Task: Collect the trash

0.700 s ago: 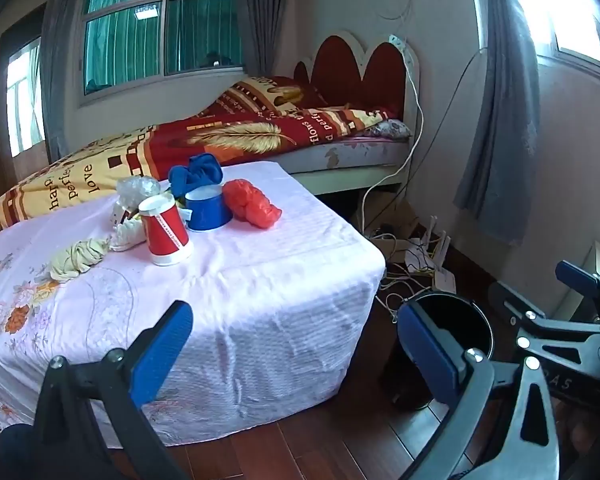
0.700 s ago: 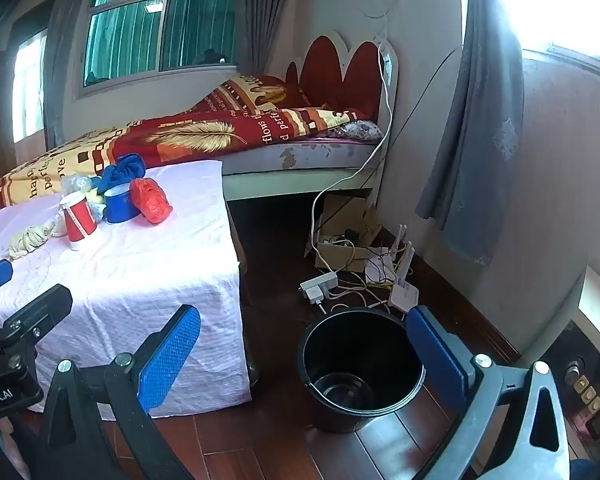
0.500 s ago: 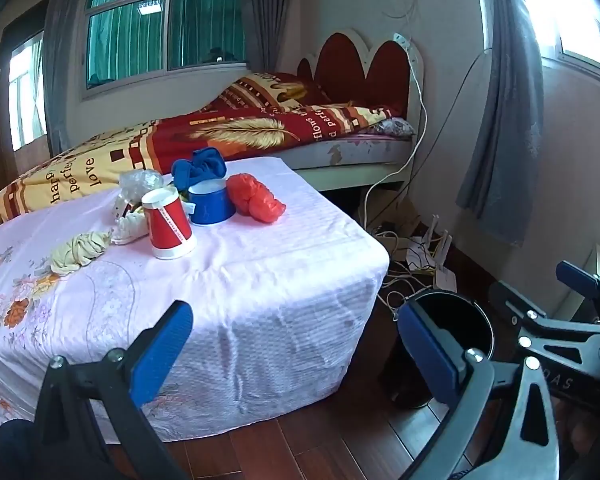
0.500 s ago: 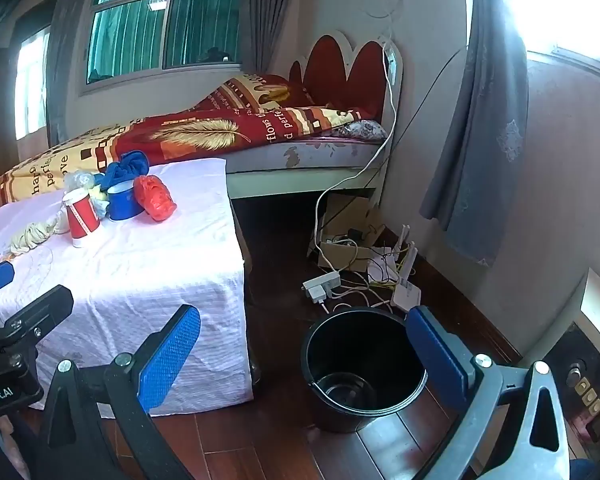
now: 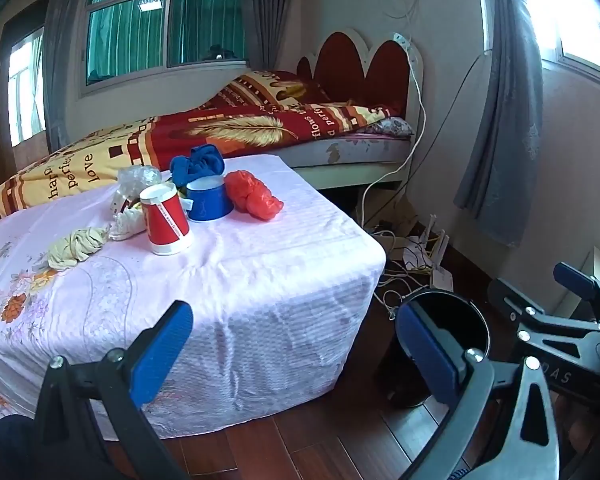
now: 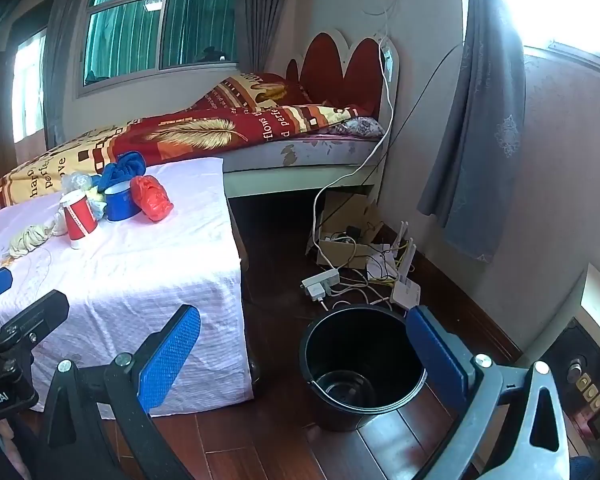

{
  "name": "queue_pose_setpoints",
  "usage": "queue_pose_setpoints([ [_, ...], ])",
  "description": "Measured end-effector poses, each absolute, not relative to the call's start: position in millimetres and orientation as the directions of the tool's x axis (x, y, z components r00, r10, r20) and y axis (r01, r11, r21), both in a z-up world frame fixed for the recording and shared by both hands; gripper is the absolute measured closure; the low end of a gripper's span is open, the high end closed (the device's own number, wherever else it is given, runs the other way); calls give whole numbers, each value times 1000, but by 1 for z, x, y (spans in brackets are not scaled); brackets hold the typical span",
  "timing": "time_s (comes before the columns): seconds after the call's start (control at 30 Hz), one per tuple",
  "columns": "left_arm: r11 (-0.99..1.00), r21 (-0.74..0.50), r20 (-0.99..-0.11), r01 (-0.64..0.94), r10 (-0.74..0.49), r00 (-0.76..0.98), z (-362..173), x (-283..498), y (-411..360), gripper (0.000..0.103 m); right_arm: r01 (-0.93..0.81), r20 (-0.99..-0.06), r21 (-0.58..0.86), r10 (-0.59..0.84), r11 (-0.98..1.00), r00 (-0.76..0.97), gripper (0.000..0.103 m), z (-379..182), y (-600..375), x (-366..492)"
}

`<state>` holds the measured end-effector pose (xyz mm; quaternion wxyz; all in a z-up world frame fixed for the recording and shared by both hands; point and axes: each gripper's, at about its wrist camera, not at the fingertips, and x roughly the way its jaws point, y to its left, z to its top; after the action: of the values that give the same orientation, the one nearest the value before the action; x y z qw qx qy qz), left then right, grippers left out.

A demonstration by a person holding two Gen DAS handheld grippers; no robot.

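Note:
A table with a pink cloth [image 5: 260, 280] holds the trash: a red paper cup [image 5: 166, 220], a blue cup [image 5: 210, 200], a red plastic bag [image 5: 254, 196], a blue rag [image 5: 198, 164], crumpled clear plastic [image 5: 138, 178] and a beige wad [image 5: 76, 246]. They also show in the right wrist view, with the red cup [image 6: 78, 220] and red bag [image 6: 152, 198]. A black bucket [image 6: 362, 364] stands empty on the floor right of the table. My left gripper [image 5: 296, 348] is open and empty, short of the table's near edge. My right gripper [image 6: 300, 356] is open and empty, above the bucket's near side.
A bed with a red and yellow quilt [image 5: 220, 132] stands behind the table. A power strip, cables and routers [image 6: 360, 268] lie on the wooden floor by the wall. Grey curtains [image 6: 476, 140] hang at the right. A low cabinet [image 6: 580, 380] is at the far right.
Both views have shifted slightly: the table and trash now sit a little lower and nearer in the frames. Both grippers stay open and empty.

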<state>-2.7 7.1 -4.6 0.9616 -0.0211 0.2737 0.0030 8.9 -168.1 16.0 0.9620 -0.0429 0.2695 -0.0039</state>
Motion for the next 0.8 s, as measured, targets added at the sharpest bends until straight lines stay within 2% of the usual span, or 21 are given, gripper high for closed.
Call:
queue_pose_setpoints([
  [0.8,999,-40,-530,-14,-9,848,-7,-4,8,0,-6,-512,-69,-30,998,858,0,19,-173,9],
])
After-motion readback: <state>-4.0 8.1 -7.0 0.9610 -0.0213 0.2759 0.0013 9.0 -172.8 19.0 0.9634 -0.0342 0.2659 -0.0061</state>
